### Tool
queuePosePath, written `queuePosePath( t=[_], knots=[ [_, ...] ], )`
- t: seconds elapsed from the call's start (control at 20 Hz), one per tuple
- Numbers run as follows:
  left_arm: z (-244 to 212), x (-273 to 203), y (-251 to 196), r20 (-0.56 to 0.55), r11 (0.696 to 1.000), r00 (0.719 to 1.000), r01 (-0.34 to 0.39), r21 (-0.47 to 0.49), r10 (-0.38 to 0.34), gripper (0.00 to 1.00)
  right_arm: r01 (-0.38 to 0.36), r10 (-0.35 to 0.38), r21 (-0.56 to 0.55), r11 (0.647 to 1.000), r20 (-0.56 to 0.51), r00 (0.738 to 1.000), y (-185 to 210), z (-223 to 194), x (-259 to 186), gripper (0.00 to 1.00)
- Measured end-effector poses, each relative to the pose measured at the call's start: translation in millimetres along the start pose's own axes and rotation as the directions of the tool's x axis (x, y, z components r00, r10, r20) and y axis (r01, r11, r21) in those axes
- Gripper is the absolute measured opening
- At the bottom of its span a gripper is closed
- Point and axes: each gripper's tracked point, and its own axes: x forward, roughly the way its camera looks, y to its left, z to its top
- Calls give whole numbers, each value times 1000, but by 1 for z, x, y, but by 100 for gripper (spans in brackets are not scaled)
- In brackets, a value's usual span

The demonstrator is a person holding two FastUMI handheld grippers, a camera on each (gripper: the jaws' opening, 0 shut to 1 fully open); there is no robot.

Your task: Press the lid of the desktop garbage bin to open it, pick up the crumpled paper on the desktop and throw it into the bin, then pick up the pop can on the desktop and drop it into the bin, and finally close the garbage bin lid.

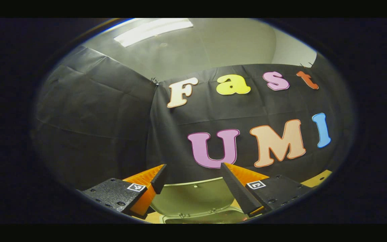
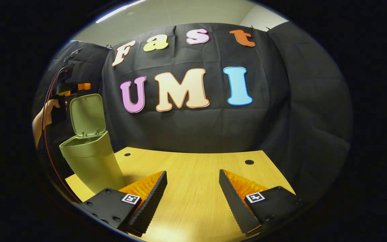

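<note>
The green garbage bin point(image 2: 89, 158) is standing at the tabletop point(image 2: 197, 174) edge, its lid point(image 2: 87, 114) upright. The left tool point(image 1: 193, 169) is hovering spread above it, hand point(image 2: 50, 112) raised; the right tool point(image 2: 192, 176) is gaping, empty, low over the wood.

Black cloth walls point(image 2: 186, 134) enclose a wooden tabletop point(image 2: 193, 188); a ceiling light strip point(image 1: 153, 31) glows overhead.

One green garbage bin point(image 2: 91, 159) with one raised lid point(image 2: 87, 115). One wooden tabletop point(image 2: 197, 174) bearing two dark round holes, one point(image 2: 127, 154) at left, one point(image 2: 249, 162) at right. Two grippers: right gripper point(image 2: 192, 176), left gripper point(image 2: 66, 88). One hand point(image 2: 47, 114).
</note>
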Motion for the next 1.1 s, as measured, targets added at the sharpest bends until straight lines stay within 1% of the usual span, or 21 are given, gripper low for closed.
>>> queuePosePath(
  t=[0.15, 0.2, 0.25, 0.3, 0.35, 0.4, 0.45, 0.5, 0.55, 0.6, 0.75, 0.8, 0.85, 0.9, 0.95, 1.1],
  knots=[
    [-16, 17, 5, -69, 1000, 998, -2, -12, 1, 93, 9, -9, -7, 1000, -5, 1000, 0, -2, -2, 99],
    [-21, 22, 5, -87, 1000, 996, -3, -8, 2, 99, 10, -10, -9, 1000, -7, 1000, -1, -3, -2, 99],
    [-27, 24, 5, -112, 1000, 994, 3, -1, -3, 99, 11, -11, -12, 1000, -10, 1000, -2, -4, -2, 99],
    [-37, 23, 2, -143, 1000, 990, 11, 3, -10, 93, 12, -12, -12, 1000, -13, 1000, -2, -6, -2, 98],
    [-34, 21, 3, -132, 1000, 991, 8, 9, -7, 99, 11, -11, -12, 1000, -17, 1000, -4, -6, -2, 98],
    [-30, 19, 1, -130, 1000, 991, 19, 6, -18, 100, 9, -9, -9, 1000, -20, 1000, -5, -7, -2, 98],
    [-33, 15, -1, -147, 1000, 989, 20, 3, -19, 98, 5, -5, -6, 1000, -22, 1000, -6, -7, -1, 98],
    [-31, 13, -2, -136, 1000, 991, 19, 1, -18, 96, 1, -1, -5, 1000, -22, 1000, -7, -6, 0, 98],
    [-31, 13, -3, -141, 1000, 990, 18, 2, -18, 89, -5, 5, -5, 1000, -23, 1000, -7, -6, 1, 98],
    [-32, 11, -3, -145, 1000, 989, 16, -1, -16, 96, -12, 12, -7, 1000, -23, 1000, -7, -5, 1, 98],
    [-29, 5, -5, -141, 1000, 990, 10, -21, -13, 93, -33, 33, -17, 999, -21, 999, -11, -3, 4, 98],
    [-27, 3, -8, -140, 1000, 990, 10, -26, -14, 96, -39, 39, -15, 999, -22, 999, -13, -3, 5, 98],
    [-24, 0, -9, -141, 1000, 990, 8, -27, -12, 95, -46, 45, -9, 999, -22, 999, -14, -2, 6, 97],
    [-27, -3, -10, -140, 1000, 990, 9, -26, -12, 94, -51, 51, -4, 999, -20, 998, -16, -2, 7, 99],
    [-28, -8, -11, -142, 1000, 990, 12, -22, -15, 94, -57, 57, -1, 998, -18, 998, -17, -1, 7, 98],
    [-39, -43, -21, -148, 999, 989, 24, -30, -28, 94, -72, 72, -5, 997, -29, 997, -18, -5, 11, 98]
  ],
)
